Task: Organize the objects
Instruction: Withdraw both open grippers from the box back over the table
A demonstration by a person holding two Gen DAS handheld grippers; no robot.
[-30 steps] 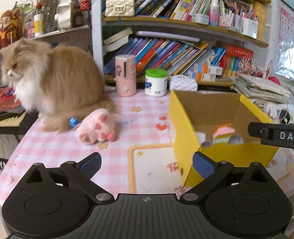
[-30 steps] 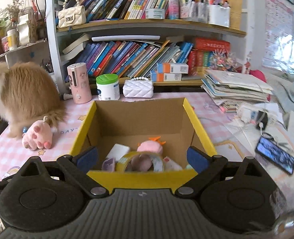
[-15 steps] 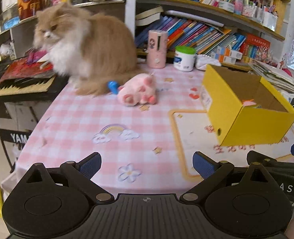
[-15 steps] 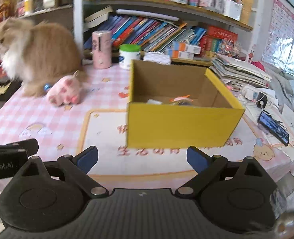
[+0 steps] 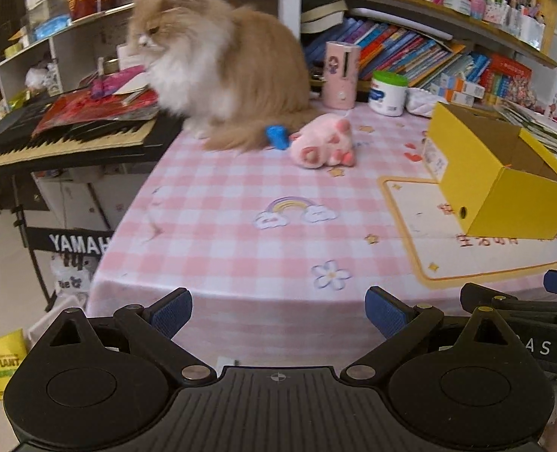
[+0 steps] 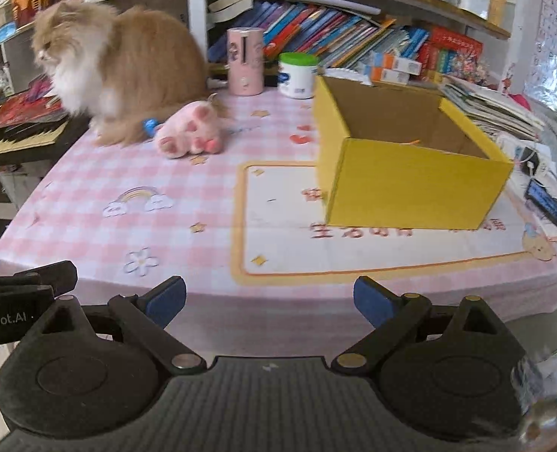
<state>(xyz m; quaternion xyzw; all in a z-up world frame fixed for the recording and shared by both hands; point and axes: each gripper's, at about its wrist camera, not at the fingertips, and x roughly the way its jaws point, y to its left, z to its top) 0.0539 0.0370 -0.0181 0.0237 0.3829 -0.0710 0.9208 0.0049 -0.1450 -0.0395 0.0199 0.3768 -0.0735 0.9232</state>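
Both the left gripper [image 5: 278,312] and right gripper [image 6: 269,299], fingers apart and empty, had withdrawn past the table edge from the yellow box [image 6: 410,184], suggesting sorting was finished.

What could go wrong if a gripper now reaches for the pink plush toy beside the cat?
1. The cat sits right next to the plush toy; it may move or swat, and open fingers could catch its tail fur.
2. A blue object lies between them, partly under the fur, and could be knocked aside.
3. Both the left gripper and right gripper are at the table edge, so the reach is long.
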